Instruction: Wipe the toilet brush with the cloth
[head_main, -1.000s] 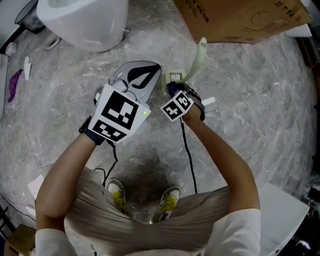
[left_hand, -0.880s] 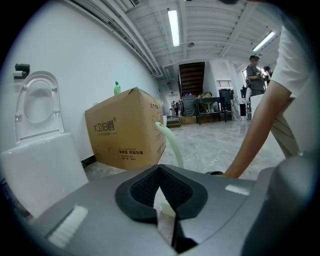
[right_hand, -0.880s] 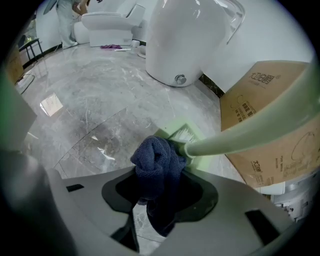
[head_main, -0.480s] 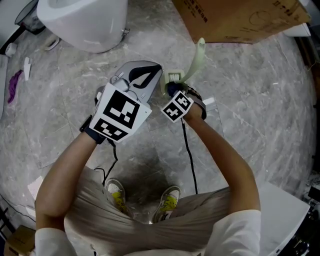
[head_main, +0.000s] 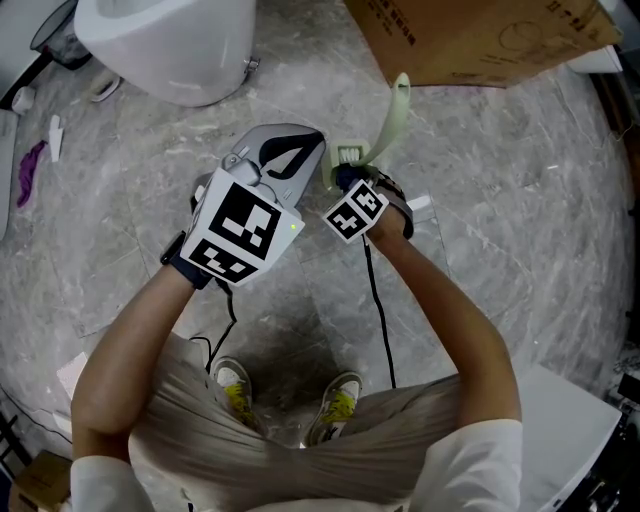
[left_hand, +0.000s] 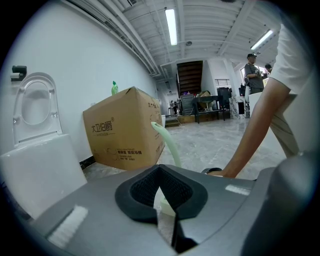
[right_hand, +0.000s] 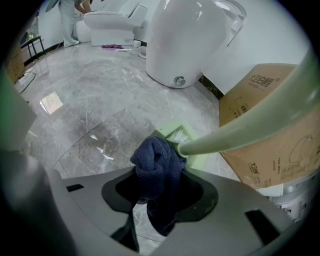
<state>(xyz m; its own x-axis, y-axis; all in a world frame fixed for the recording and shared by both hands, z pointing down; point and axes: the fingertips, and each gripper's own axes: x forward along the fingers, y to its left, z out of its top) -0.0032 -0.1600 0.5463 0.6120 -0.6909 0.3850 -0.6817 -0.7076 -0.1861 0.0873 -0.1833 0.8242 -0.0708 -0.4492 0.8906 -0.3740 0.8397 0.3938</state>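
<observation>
Box (head_main: 480, 40) beyond both grippers. We hold brush (right_hand: 235, 130) in closed left gripper (left_hand: 161, 200), handle rising ahead. Right gripper (right_hand: 161, 192) clamps cloth (right_hand: 157, 162), pressed to brush neck. We judge wiping under way; next, slide cloth along handle.

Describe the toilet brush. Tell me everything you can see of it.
The toilet brush is pale green and looks like plastic. It has a long, slightly curved handle and a flat rectangular head with short white bristles. The handle slants up towards the cardboard box. The left hand-held gripper is closed on its lower end. The dark blue cloth, held in the right hand-held gripper, presses against it where the handle meets the head.
</observation>
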